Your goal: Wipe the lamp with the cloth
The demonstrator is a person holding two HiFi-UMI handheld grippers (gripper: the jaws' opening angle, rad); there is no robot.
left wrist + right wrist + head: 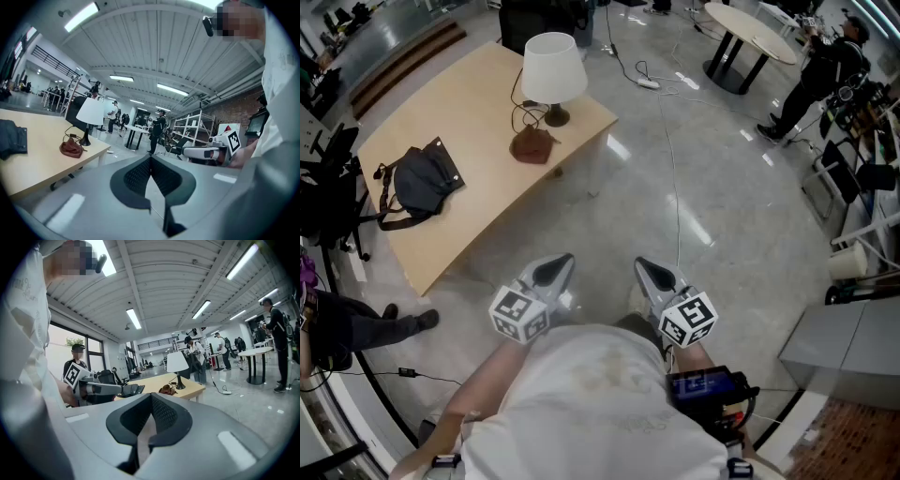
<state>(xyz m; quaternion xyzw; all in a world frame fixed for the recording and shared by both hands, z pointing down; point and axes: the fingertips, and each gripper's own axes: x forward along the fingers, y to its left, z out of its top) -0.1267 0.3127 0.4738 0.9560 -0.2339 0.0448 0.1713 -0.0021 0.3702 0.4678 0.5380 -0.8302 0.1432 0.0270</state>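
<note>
**Hand-held grippers empty, wiping not yet begun**

Left hand-held gripper [553, 270] and right hand-held gripper [653, 275] sit at the lower middle of the head view, close to the person's body. Each has its jaws pressed together with nothing between them. The lamp [553, 70], with its white shade, stands upright at the upper middle of the frame, near the right end of the wooden counter [478, 216]. The brown cloth [533, 145] lies crumpled just below the lamp's base. A dark bag [424, 180] rests further left on the counter. Bare floor [609, 216] separates both grippers from the counter. Nothing of the task looks done. Still to come are approaching the counter, picking up the cloth and wiping the lamp.
</note>
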